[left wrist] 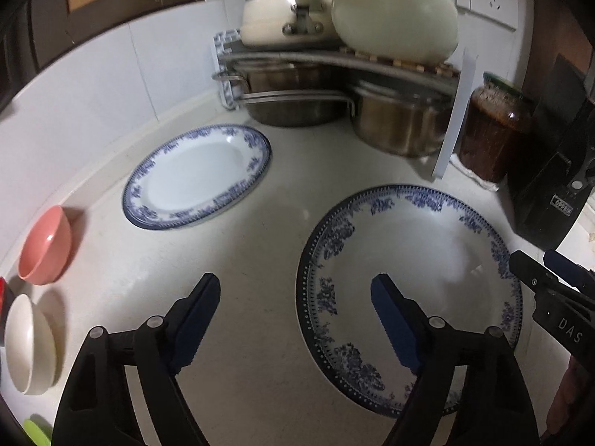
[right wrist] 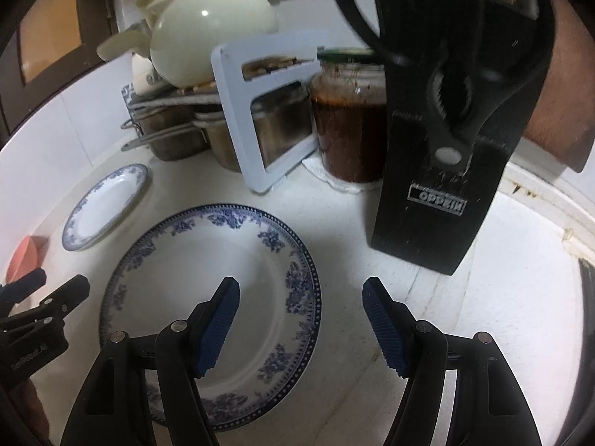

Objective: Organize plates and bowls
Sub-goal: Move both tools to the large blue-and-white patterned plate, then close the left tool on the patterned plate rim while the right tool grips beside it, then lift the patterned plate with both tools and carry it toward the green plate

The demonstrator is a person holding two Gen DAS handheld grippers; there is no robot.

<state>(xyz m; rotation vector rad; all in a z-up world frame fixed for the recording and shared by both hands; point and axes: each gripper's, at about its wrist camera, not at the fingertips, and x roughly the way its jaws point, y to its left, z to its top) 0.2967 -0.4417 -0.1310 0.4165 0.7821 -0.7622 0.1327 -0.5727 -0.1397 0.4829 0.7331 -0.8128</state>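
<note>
Both grippers hang over the near plate (left wrist: 409, 278), the larger blue-rimmed one lying flat on the white counter (left wrist: 260, 223), and each straddles one side of its rim. The left gripper (left wrist: 295, 319) stands open with nothing between its pads: its right finger (left wrist: 394, 319) is over the plate's left part, its left finger over bare counter, so the rim's left edge passes between them. The right gripper (right wrist: 301, 319) is open and empty too, mirrored: its left finger (right wrist: 219, 319) lies over the plate, its right finger over the counter, with the right edge of the rim in the gap. Neither pad can be seen to touch the plate. Both claws point steeply down and forward, so the plate lies just ahead of and below each, and neither hand is clearly the nearer. The far plate (left wrist: 197, 176) sits well apart, up and to the left near the pots, closer to the left hand. A pink bowl (left wrist: 44, 245) and a white bowl (left wrist: 29, 345) stand at the far left, near each other. The likely next move is to pinch the near plate's rim; since it lies flat, a finger would have to get under the edge. The knife block (right wrist: 438, 171) stands close to the right of the plate.
</note>
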